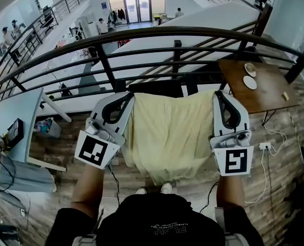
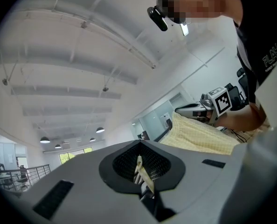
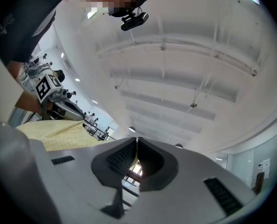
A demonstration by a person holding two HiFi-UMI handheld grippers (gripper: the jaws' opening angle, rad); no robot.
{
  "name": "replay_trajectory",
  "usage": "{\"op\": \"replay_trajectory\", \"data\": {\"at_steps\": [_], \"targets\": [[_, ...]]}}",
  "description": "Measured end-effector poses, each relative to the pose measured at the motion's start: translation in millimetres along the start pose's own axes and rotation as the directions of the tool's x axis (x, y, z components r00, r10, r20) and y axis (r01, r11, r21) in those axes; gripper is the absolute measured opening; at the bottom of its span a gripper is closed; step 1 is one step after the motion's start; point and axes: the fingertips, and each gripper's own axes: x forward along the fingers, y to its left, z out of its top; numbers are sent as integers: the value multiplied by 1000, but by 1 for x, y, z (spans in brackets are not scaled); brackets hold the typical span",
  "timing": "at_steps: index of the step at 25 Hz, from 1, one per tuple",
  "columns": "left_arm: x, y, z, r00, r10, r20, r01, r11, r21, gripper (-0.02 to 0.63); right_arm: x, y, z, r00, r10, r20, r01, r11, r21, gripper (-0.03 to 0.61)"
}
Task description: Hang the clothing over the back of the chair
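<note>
A pale yellow garment (image 1: pixel 170 132) hangs spread out between my two grippers, in front of my body. Behind its top edge shows the black chair back (image 1: pixel 157 87), just before the railing. My left gripper (image 1: pixel 127 98) holds the garment's upper left corner, my right gripper (image 1: pixel 218 94) the upper right. In the left gripper view the left gripper (image 2: pixel 140 158) is shut on a fold of yellow cloth (image 2: pixel 143 174), and the rest of the garment (image 2: pixel 201 135) stretches toward the right gripper (image 2: pixel 212 104). In the right gripper view the right gripper (image 3: pixel 136 154) is shut on a sliver of the garment (image 3: pixel 59 134).
A dark metal railing (image 1: pixel 142 35) runs across just beyond the chair, with a drop to a lower floor behind it. A wooden table (image 1: pixel 264 94) with two small white dishes (image 1: pixel 250 76) stands at the right. A white desk (image 1: pixel 14 122) is at the left. Cables and a power strip (image 1: pixel 264 146) lie on the floor.
</note>
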Motion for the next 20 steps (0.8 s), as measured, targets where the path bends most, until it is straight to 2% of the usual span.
{"op": "replay_trajectory", "data": {"at_steps": [9,16,20], "targets": [[21,11,-14,994,82,-73,-82,997,-2,14,22,-8,-12,994,111,0,-111,994,9,26],[35,13,-25,992,83,-95,-83,997,8,14,39,-11,-27,985,174,-23,-173,985,13,26],[47,9,-42,992,67,-108,-67,998,3,14,40,-11,-35,985,170,-37,-170,985,2,26]]}}
